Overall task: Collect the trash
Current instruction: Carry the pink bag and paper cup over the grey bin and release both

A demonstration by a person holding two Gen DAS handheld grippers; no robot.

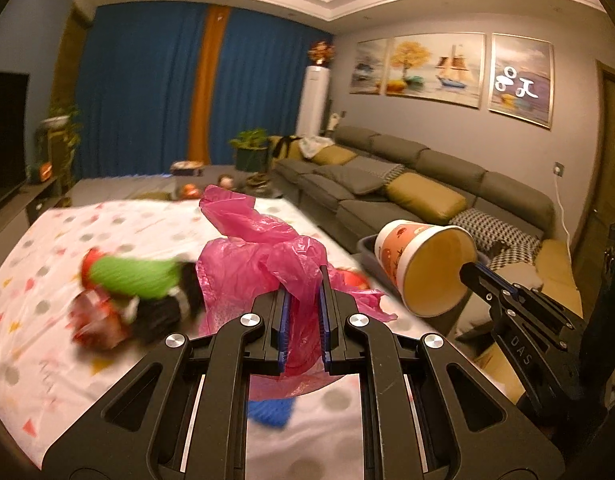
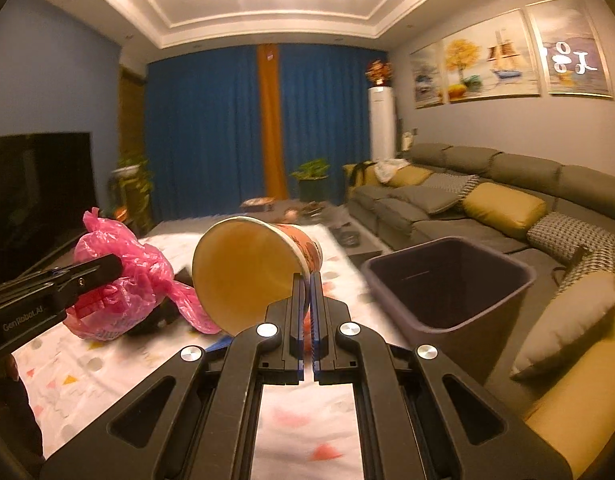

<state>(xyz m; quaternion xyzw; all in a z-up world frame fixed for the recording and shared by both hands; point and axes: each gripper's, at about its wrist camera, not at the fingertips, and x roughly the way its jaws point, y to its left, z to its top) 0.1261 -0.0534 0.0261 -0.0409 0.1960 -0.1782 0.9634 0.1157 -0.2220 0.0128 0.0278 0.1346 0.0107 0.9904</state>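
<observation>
Pink bag [image 1: 263, 256] in left tongs [image 1: 303, 280], cup [image 2: 251, 268] in right tongs [image 2: 307, 280]

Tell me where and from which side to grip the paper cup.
Grip the paper cup by its rim wall, one finger inside the mouth and one outside, coming from the open end. It lies tilted with the wide mouth facing the right gripper, and the wall is thin enough to pinch. That gripper is already shut on the rim this way.
</observation>
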